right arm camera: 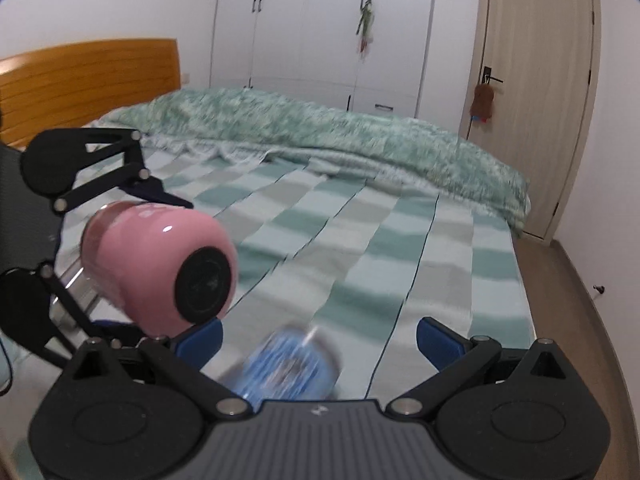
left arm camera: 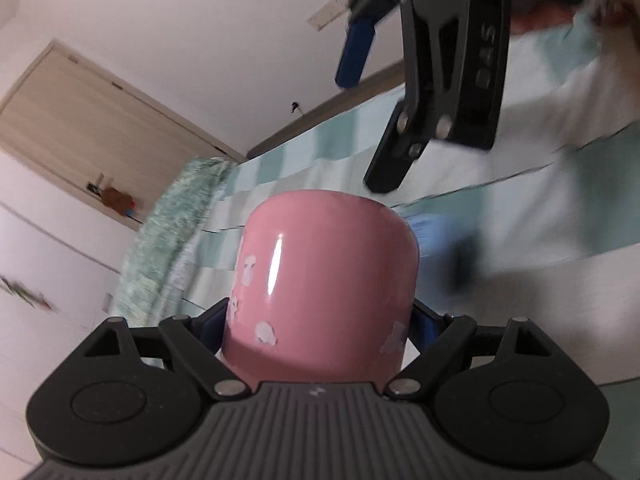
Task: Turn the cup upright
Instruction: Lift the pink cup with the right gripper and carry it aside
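- Left wrist view: the left gripper (left arm camera: 320, 320) has its jaws closed on the pink cup (left arm camera: 324, 280), which fills the gap between them. Beyond the jaws hangs the right gripper (left arm camera: 372, 120), over the checked bedsheet (left arm camera: 540, 160).
- Right wrist view: the right gripper (right arm camera: 320, 340) is wide open and holds nothing. A blurred blue object (right arm camera: 292, 364) lies on the sheet between its fingers. Just left of the jaws, the cup (right arm camera: 160, 256) lies sideways off the bed, black base (right arm camera: 206, 284) facing the camera. A green quilt (right arm camera: 320, 132) lies far ahead.

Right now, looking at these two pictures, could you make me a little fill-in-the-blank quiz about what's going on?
1. The left tongs are shut on a ____ cup.
2. The cup's dark base points sideways, so the cup is not yet ____.
3. The right tongs hold nothing; they stand ____.
4. A blurred ____ object lies on the checked bedspread.

Missing words: pink; upright; open; blue
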A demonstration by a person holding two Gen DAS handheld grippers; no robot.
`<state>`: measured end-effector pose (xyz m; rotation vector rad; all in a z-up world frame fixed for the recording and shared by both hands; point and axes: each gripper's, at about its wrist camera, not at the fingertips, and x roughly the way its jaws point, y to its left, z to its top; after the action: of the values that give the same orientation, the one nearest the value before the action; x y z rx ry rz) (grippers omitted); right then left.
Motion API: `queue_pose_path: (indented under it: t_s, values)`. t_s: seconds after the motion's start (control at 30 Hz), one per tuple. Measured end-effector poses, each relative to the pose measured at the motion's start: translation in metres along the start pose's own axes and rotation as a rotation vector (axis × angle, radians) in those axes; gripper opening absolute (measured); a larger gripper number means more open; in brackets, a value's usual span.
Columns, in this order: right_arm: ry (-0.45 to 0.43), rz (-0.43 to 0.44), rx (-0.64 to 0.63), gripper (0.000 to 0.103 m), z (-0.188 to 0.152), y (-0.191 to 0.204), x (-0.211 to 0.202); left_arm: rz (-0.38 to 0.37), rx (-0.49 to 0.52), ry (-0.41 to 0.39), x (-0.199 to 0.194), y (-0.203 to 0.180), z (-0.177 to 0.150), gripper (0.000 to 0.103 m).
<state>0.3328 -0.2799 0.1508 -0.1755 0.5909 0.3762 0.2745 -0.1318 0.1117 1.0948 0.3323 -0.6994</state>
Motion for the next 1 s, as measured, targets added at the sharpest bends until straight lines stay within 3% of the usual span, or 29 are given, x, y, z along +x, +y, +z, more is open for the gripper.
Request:
queue_pose_path:
  t_s: [0.23,0.57,0.83,0.9,1.0]
  values:
    - [0.065,0.05,-0.001,0.103,-0.058,0.043,-0.057,-0.029,-0.048,0.074,-0.04,-0.081,0.001,0.088]
    - [0.117,0.069,-0.018,0.103,-0.116,0.057,-0.093,-0.085,-0.024,0.196,-0.033,-0.149,-0.004,0.088]
    - [0.124,0.068,-0.001,0.103,-0.125,0.056,-0.098,-0.082,-0.075,0.207,-0.018,-0.154,-0.012,0.09]
    - [0.123,0.067,-0.004,0.103,-0.124,0.057,-0.099,-0.021,-0.043,0.189,-0.022,-0.157,-0.011,0.103]
    - [0.114,0.073,-0.014,0.103,-0.121,0.06,-0.104,-0.021,-0.115,0.149,-0.044,-0.15,-0.012,0.103]
